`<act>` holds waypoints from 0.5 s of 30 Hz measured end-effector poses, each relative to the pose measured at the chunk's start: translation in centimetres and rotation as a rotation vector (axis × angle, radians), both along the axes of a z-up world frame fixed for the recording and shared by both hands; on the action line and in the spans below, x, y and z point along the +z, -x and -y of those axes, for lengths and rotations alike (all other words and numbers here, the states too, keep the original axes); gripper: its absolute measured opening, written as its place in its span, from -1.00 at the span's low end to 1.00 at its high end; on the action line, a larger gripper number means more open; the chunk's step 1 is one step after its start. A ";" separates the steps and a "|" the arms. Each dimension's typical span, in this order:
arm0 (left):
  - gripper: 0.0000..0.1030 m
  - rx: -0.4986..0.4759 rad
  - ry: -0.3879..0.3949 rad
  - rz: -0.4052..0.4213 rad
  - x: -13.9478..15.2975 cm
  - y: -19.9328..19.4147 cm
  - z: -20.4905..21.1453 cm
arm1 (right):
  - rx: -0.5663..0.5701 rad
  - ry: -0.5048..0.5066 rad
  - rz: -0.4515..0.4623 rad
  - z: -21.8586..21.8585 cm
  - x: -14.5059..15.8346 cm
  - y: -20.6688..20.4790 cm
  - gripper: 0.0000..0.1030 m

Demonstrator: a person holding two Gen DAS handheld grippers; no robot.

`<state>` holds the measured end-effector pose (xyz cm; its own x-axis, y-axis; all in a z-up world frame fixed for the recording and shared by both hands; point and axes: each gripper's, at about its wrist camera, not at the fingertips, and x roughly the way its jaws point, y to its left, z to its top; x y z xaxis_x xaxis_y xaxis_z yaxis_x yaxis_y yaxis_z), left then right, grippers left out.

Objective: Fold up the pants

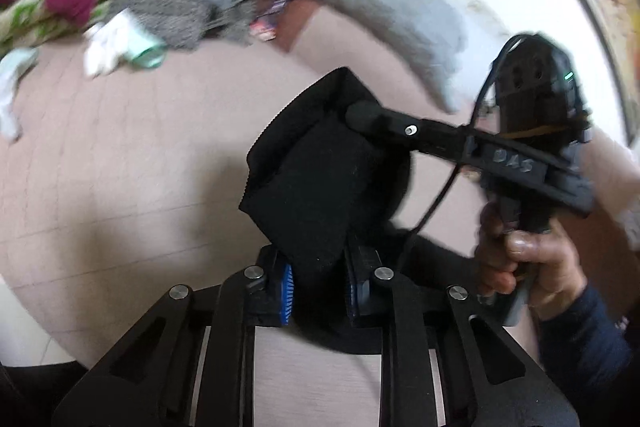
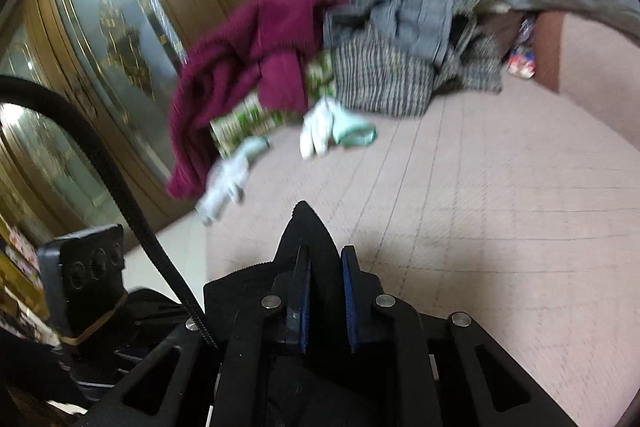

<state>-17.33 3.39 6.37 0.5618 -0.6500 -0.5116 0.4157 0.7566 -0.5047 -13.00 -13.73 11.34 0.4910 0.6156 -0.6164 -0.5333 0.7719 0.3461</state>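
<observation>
Black pants [image 1: 316,179]: dark, matte, thick knit-like cloth with a ribbed or stitched edge showing along the upper left border; bunched into folds, lifted clear of the pink quilted bed cover [image 1: 120,167]. Left gripper [image 1: 320,283]: jaws clenched on a fold of the pants, blue pads pressed against the cloth on both sides. Right gripper [image 2: 326,303]: jaws likewise clamped on the pants, a pointed peak of black cloth standing up between and beyond the blue pads. In the left wrist view the right gripper comes in from the right, its tip at the top of the bunch, held by a hand [image 1: 524,259] in a dark sleeve. Behind, well apart from the pants: maroon garment [image 2: 240,67], grey striped garment [image 2: 384,79], white glove [image 2: 318,131], all blurred.
</observation>
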 end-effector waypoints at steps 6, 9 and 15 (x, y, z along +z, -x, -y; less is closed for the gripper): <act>-0.66 -0.200 0.022 0.107 4.2 3.3 5.4 | -0.122 -0.099 0.102 6.5 4.3 6.0 -0.74; -0.66 -0.316 -0.025 0.147 4.3 5.2 9.6 | -0.222 -0.150 0.146 10.4 5.1 10.1 -0.74; -0.66 -0.459 -0.154 0.053 -2.0 6.3 16.8 | -0.556 -0.231 -0.005 18.4 -0.7 17.4 -0.74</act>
<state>-23.59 -13.37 4.42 0.2626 -0.7559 -0.5997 0.7459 0.5533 -0.3707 -30.38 -32.10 10.69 0.7754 0.3855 -0.5001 -0.0692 0.8392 0.5394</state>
